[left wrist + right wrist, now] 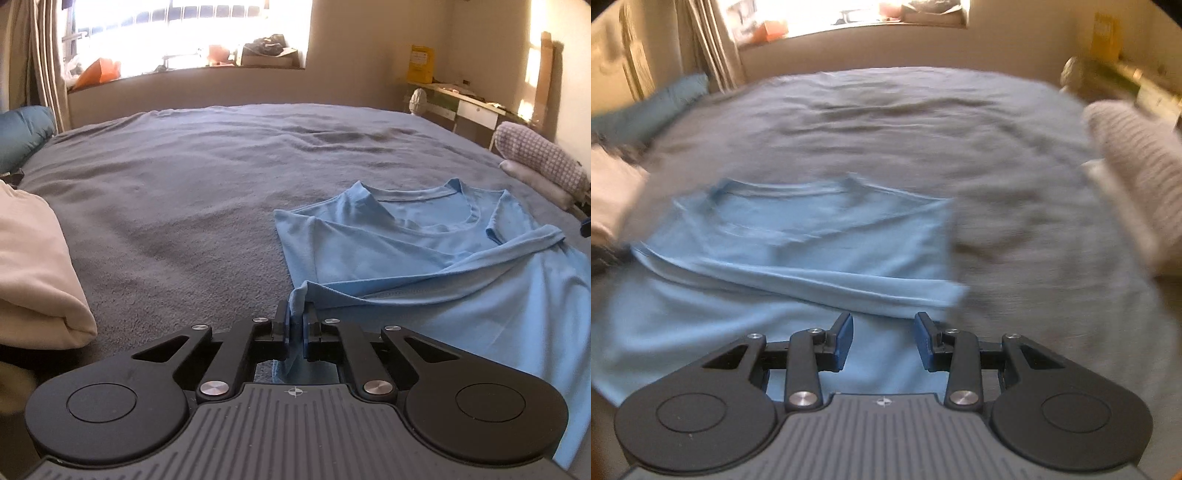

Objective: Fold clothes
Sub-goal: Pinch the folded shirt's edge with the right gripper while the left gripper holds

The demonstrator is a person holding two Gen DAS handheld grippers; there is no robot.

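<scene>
1. Nearest me, my left gripper has its jaws together on a bunched bit of the shirt — the near left corner of the folded part, by the look of it. The pinch is thin; I judge a quick lift could pull the fabric free, or drag the whole shirt across the bed and undo the sleeves already folded in.

2. My right gripper hovers over the shirt's lower half with jaws partly apart and nothing between them. Its view is smeared by motion, so I cannot tell whether the pads touch the cloth. If it closes in a hurry it may catch two layers, or miss the right edge altogether.

3. The shirt lies face up at the bed's near edge, towards its right side in the left view, collar pointing away from me and the sleeves crossed over the chest.

4. Further off: a cream bundle at the left edge and a checked roll at the right — either could snag a wide swing.
</scene>
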